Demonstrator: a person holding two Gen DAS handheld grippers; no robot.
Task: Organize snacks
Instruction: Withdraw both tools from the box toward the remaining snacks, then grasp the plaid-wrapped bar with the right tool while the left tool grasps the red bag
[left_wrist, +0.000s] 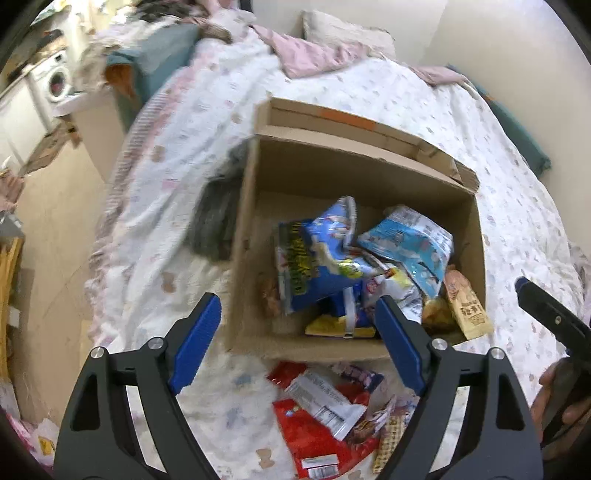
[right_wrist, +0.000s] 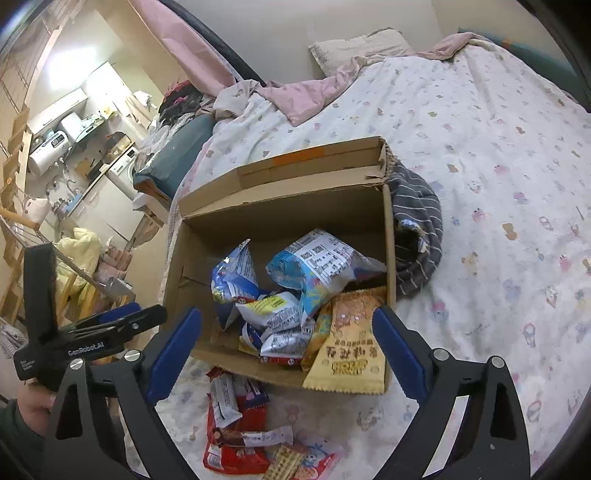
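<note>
Both hand-held grippers, left (left_wrist: 297, 339) and right (right_wrist: 286, 350), stand wide apart and hold nothing. The box (right_wrist: 280, 218) sits mid-frame on the bed (right_wrist: 480, 166), with snack packets (right_wrist: 314, 266) piled inside. More packets (left_wrist: 321, 413) lie on the bed at bottom centre, just before the box.

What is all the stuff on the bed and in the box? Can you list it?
cardboard box: one, brown, open, on the bed
snack packets in box: several, blue, white, yellow, piled inside
yellow packet: one, leaning over the box's near wall
snack packets on bed: several, mostly red, before the box
striped cloth: one, grey, beside the box
bedsheet: one, white, patterned
pillow: one, beige, at the wall
left tongs: open, empty
right tongs: open, empty
</note>
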